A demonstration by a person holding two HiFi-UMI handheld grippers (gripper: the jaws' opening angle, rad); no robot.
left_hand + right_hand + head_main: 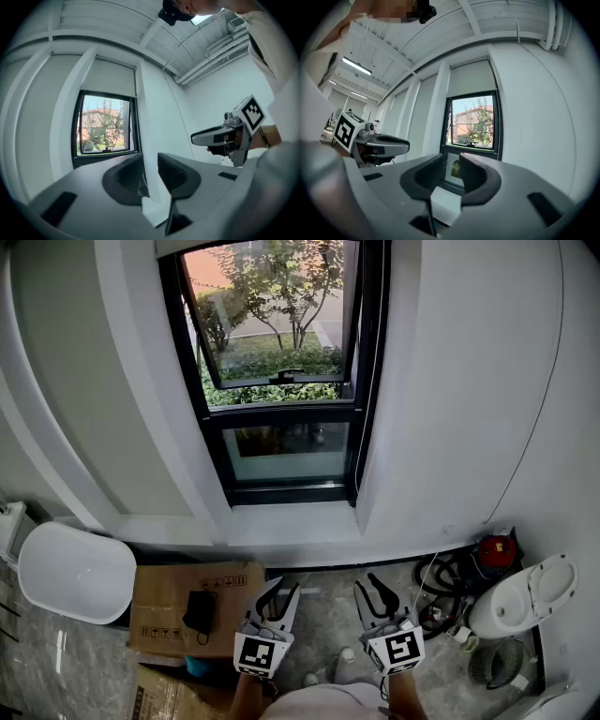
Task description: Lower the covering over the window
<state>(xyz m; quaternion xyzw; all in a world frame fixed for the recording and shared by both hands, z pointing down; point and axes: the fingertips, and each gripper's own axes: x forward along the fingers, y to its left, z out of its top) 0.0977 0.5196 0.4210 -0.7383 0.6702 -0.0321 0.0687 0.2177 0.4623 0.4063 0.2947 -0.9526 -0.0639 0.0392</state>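
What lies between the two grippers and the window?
In the head view, only a bare strip of floor and the white sill lie between the left gripper, the right gripper and the window.

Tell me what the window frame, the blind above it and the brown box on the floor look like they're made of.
Window frame: matt black with straight, thin bars, so probably painted metal. Blind: a flat, pale, dull sheet hanging above the glass, likely fabric. Box: brown with printed handling marks and flaps, almost surely cardboard.
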